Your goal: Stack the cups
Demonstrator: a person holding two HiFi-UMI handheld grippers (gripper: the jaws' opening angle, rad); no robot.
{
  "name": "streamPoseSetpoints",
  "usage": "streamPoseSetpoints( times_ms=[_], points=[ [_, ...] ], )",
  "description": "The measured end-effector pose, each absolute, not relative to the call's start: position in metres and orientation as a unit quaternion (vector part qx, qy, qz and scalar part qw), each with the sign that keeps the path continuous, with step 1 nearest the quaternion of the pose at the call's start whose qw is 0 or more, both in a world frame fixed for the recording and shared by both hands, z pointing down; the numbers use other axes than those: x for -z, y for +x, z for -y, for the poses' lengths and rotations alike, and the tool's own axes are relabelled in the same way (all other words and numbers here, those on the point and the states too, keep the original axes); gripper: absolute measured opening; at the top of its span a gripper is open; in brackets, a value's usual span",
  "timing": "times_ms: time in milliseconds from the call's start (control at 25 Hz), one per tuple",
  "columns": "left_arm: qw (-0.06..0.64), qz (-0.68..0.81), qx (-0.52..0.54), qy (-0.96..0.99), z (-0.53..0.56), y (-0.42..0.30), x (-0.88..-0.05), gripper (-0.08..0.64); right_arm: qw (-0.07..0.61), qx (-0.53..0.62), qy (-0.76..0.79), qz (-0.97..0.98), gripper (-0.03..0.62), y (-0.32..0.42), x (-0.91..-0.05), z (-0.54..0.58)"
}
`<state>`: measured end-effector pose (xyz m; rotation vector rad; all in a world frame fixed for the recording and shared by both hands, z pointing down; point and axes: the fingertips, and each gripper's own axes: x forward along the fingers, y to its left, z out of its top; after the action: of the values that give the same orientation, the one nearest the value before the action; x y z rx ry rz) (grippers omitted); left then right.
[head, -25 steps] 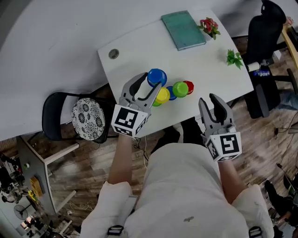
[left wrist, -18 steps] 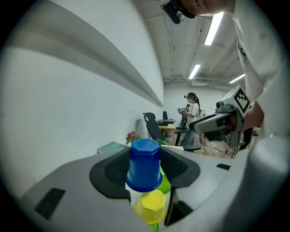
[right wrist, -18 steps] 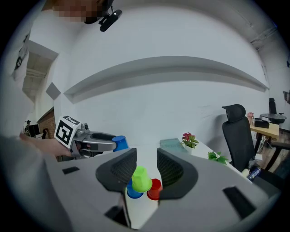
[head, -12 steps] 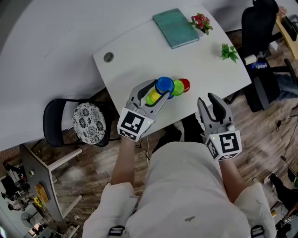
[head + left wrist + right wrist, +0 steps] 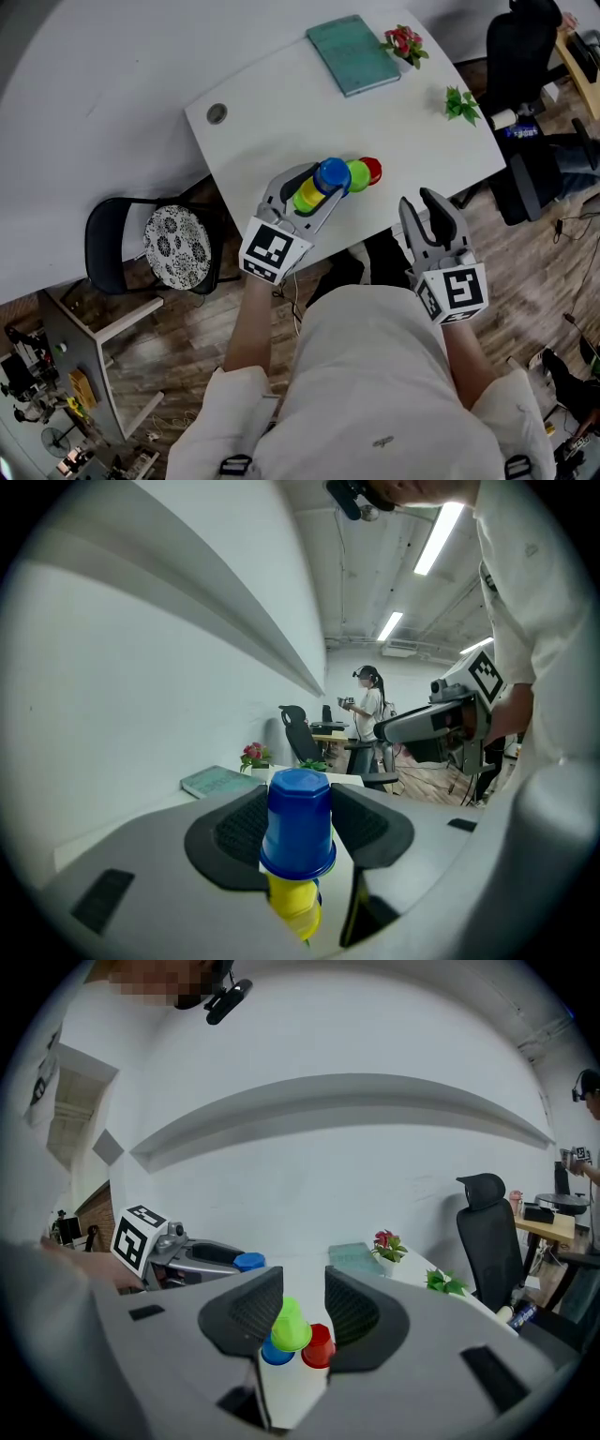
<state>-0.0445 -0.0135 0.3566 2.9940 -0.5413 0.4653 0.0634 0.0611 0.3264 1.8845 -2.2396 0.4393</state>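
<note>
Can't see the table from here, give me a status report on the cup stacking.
Left gripper shut on blue cup; right gripper open, empty. Blue cup upside down over yellow cup. Green cup, red cup close alongside, nothing blocking.

From my station I see a white table [image 5: 281, 103] with a round cable grommet [image 5: 217, 113] near its left corner. A teal book [image 5: 353, 54] lies at the far edge, a small pot of red flowers [image 5: 403, 42] just beside it, and a little green plant [image 5: 461, 105] sits nearer the right edge. A black chair with a patterned seat cushion [image 5: 173, 246] stands left of the table and a black office chair [image 5: 520, 56] to its right, both on a wood-plank floor [image 5: 187, 328]. In the left gripper view a person [image 5: 368, 700] stands well back under ceiling strip lights [image 5: 441, 536].
</note>
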Motion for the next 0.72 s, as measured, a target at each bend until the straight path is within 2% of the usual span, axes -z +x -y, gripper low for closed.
streamPoseSetpoints(
  times_ms=[720],
  points=[
    [0.018, 0.16, -0.137, 0.977, 0.008, -0.052, -0.349, 0.241, 0.095, -0.138, 0.633, 0.756, 0.143, 0.056, -0.323, -0.057]
  ],
)
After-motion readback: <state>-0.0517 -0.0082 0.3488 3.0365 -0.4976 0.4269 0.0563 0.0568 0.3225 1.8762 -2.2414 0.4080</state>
